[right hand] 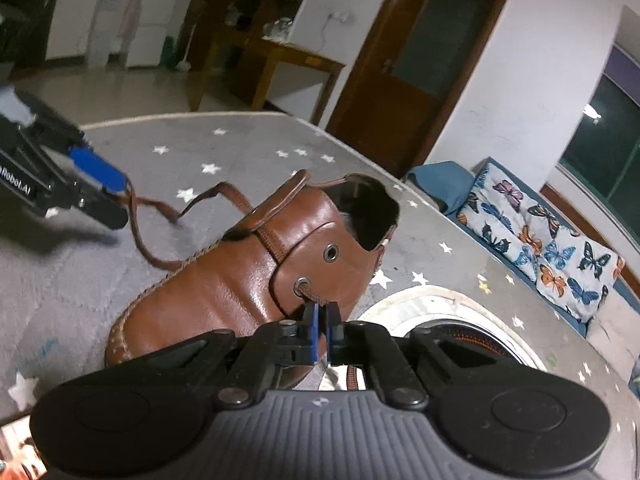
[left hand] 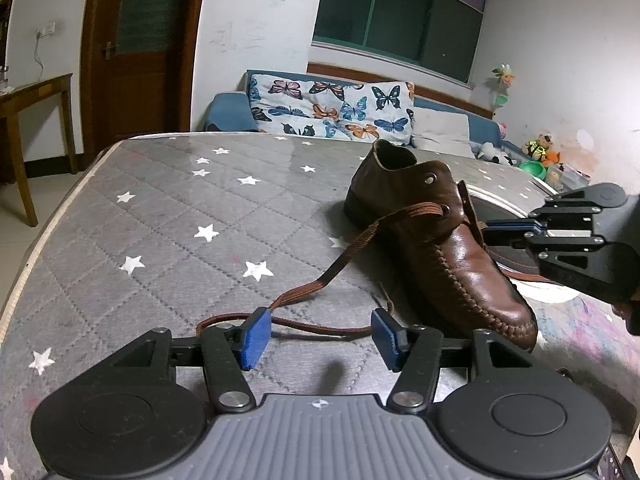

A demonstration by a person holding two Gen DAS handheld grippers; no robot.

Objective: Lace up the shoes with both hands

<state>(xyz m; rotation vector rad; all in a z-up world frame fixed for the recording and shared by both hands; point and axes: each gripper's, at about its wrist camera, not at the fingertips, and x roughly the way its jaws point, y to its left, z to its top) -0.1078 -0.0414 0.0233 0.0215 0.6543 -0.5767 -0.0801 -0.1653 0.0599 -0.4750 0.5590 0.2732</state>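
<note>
Item: brown leather shoe (left hand: pixel 448 240), stiff, fairly heavy, on the star-print mattress (left hand: pixel 160 232); lace (left hand: pixel 352 248) flat, limp, best taken near its tip; my right tool (right hand: pixel 322 320) pinches lace at the eyelet (right hand: pixel 303 282), my left tool (left hand: pixel 320 336) spread, empty.

Each unit has a grey ribbed housing with a small round crosshair mark at its front edge, flanked by two black circular discs with recessed centres. Black link arms pivot on silver screws and carry the fingers (left hand: pixel 256 338), which are faced with ribbed blue pads. The left gripper (left hand: pixel 320 338) and right gripper (right hand: pixel 325 330) are of identical construction. White lettering runs along one black side plate.
</note>
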